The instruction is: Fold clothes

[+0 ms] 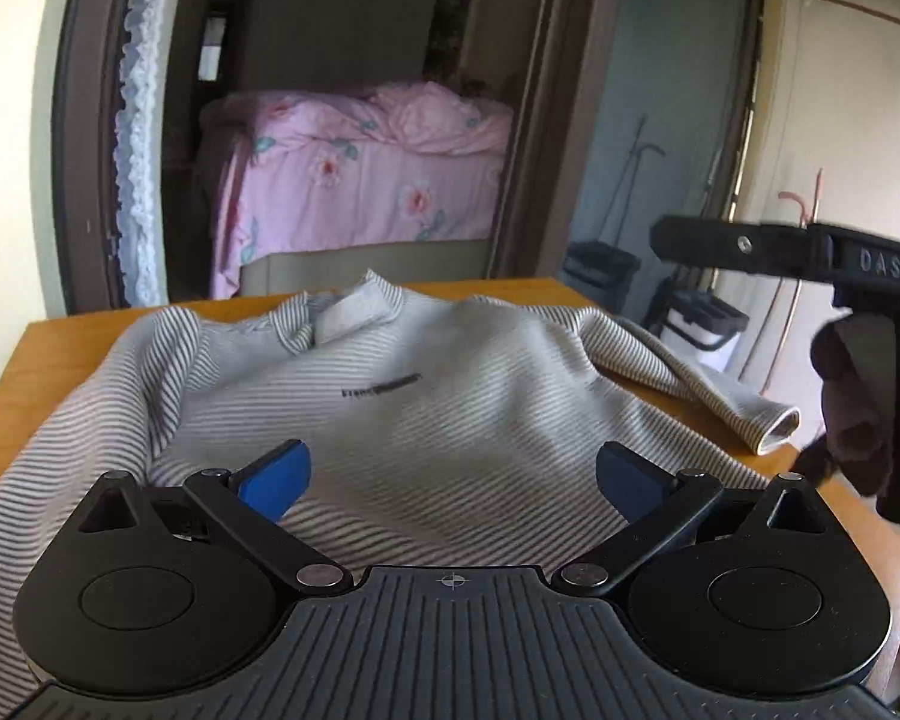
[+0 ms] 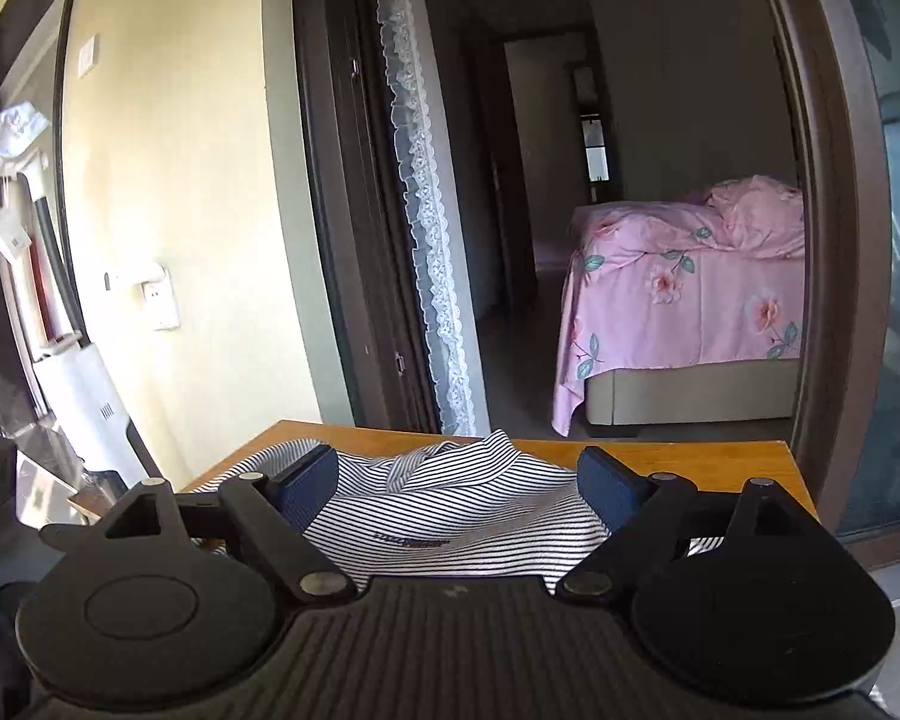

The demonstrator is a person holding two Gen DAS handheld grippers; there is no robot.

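Soft, light striped shirt (image 1: 426, 414) is spread across the desk (image 1: 48, 360), best taken at its near hem; left gripper (image 1: 450, 474) and right gripper (image 2: 457, 483) are held wide open, empty.

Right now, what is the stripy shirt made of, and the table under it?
The striped shirt looks like soft knit cloth, maybe cotton: it droops and wrinkles. The table looks like smooth, orange-brown wood or wood veneer, with a slight sheen.

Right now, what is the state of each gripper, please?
Left gripper: open, holding nothing, above the shirt.
Right gripper: open, holding nothing.
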